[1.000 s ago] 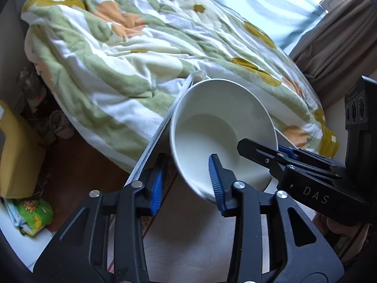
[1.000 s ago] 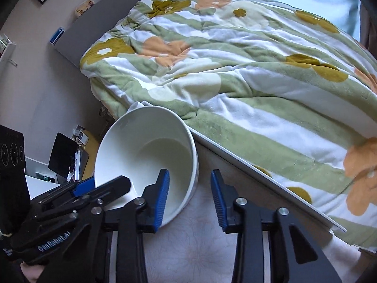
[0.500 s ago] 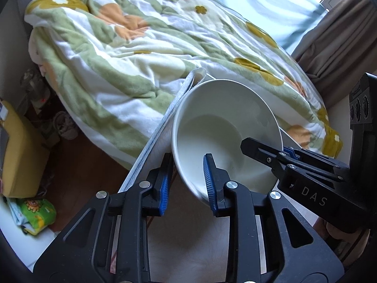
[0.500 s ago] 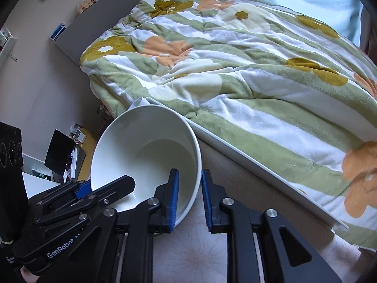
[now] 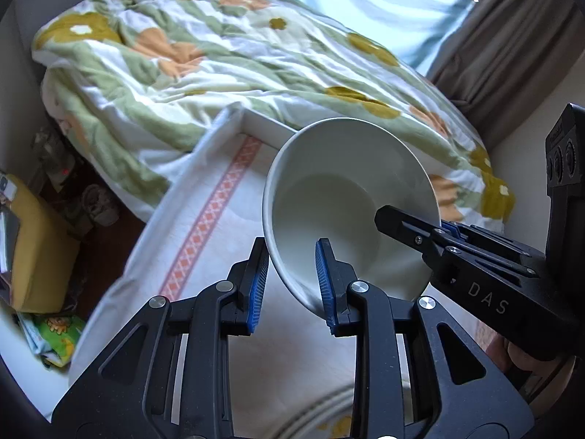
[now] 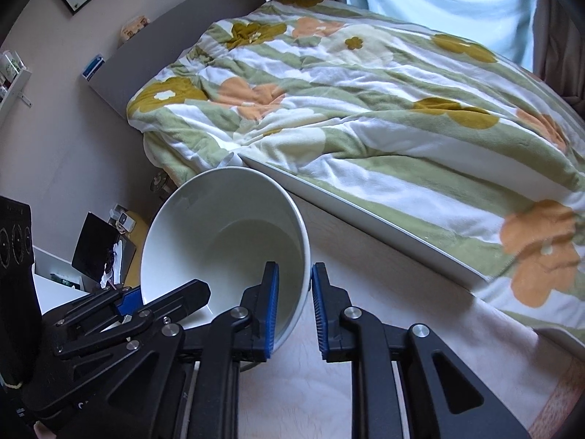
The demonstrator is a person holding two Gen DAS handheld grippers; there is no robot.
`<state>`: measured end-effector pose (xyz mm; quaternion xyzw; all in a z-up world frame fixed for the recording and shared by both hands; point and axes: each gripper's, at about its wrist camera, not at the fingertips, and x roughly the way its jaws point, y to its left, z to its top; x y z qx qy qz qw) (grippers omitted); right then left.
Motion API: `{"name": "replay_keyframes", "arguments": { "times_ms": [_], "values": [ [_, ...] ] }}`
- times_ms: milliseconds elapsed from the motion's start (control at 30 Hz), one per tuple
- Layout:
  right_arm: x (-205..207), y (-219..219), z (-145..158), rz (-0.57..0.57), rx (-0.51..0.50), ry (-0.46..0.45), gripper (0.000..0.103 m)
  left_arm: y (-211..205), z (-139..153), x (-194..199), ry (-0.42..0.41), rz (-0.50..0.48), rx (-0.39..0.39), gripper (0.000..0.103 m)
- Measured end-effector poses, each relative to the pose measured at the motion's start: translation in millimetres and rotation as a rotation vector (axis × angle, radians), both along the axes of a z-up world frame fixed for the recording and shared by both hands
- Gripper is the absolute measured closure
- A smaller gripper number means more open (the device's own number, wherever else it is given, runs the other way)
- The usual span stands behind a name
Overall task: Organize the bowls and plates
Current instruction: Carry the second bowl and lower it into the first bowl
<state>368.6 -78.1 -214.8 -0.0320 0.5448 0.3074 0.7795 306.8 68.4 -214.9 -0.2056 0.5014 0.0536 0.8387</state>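
Left gripper (image 5: pixel 292 285): jaws narrow, pads astride the near rim of the white bowl (image 5: pixel 347 197), one outside, one inside the wall. Right gripper (image 6: pixel 294 311): jaws have just been closing and now pinch the opposite rim, wall between the pads. Bowl hangs tilted between the two, mouth toward the cameras, clear of the cloth-covered table (image 5: pixel 204 226) below the jaws (only the rim is held, glazed and smooth). Beyond the fingertips, the flowered quilt (image 6: pixel 365 117). Risk, as I judge it: uneven pull from either hand could slip a pad off the rim, dropping the bowl onto the table edge.
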Motion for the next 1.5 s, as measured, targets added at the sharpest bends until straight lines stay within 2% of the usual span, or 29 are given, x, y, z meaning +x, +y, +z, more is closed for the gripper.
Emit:
{"name": "replay_keyframes", "arguments": {
  "times_ms": [167,367,600,800,967,1133,1300,1500],
  "values": [
    [-31,-49,33,-0.051,0.007,-0.039,0.086,-48,33,-20,-0.029,-0.055,0.008,0.079],
    [-74,-128,68,-0.165,0.008,-0.083,0.086,-128,68,-43,-0.066,-0.178,0.02,0.079],
    [-125,-222,89,-0.305,0.003,-0.098,0.086,-224,83,-77,-0.08,-0.322,0.004,0.079],
    [-170,-298,83,-0.415,-0.012,-0.071,0.086,-304,66,-110,-0.043,-0.43,-0.013,0.079],
    [-198,-335,64,-0.489,-0.022,-0.008,0.086,-349,39,-130,0.03,-0.503,-0.003,0.079],
    [-213,-348,36,-0.543,-0.011,0.063,0.086,-361,17,-134,0.091,-0.557,0.028,0.079],
    [-221,-347,19,-0.539,-0.048,0.067,0.086,-364,-4,-130,0.143,-0.593,0.072,0.079],
    [-226,-346,6,-0.532,-0.094,0.061,0.086,-368,-7,-130,0.125,-0.634,0.143,0.079]
  ]
}}
